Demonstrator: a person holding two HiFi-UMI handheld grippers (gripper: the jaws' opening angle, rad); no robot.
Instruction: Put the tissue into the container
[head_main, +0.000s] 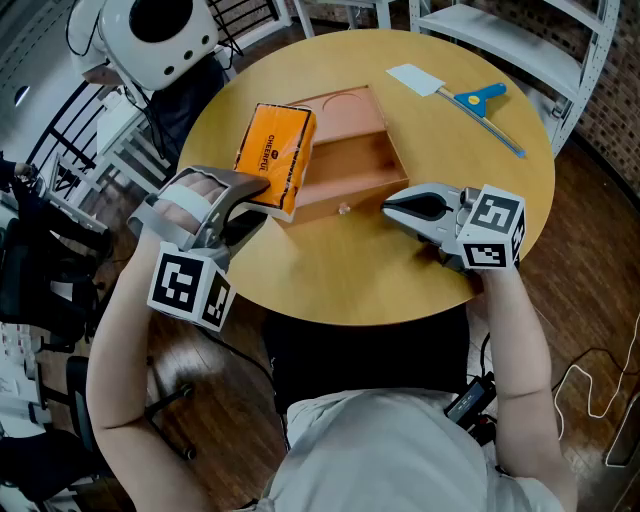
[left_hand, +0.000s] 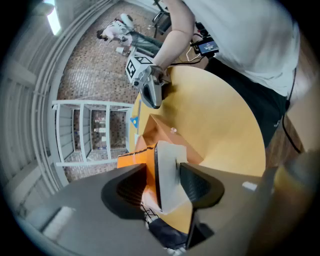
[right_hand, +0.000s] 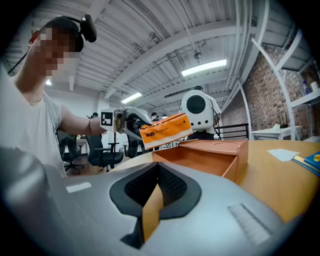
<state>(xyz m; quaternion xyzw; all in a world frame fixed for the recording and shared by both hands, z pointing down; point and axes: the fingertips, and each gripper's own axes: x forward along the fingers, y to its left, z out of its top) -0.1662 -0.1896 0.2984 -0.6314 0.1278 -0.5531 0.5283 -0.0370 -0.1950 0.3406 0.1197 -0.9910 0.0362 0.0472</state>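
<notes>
An orange tissue pack (head_main: 275, 150) hangs tilted over the left end of the brown wooden container (head_main: 345, 205), its lower edge near the front wall. My left gripper (head_main: 243, 205) is shut on the pack's near end. In the left gripper view the pack (left_hand: 167, 170) sits pinched between the two dark pads. My right gripper (head_main: 392, 208) lies low over the table by the container's front right corner, shut and empty. The right gripper view looks past its closed tips (right_hand: 155, 186) to the open container (right_hand: 200, 155) and the raised pack (right_hand: 165, 129).
The round yellow table (head_main: 340, 280) ends close to my body. A blue-handled tool (head_main: 480, 100) and a white sheet (head_main: 415, 78) lie at the far right. A white domed machine (head_main: 160, 35) stands beyond the table's left, and metal shelving (head_main: 520, 30) at the back right.
</notes>
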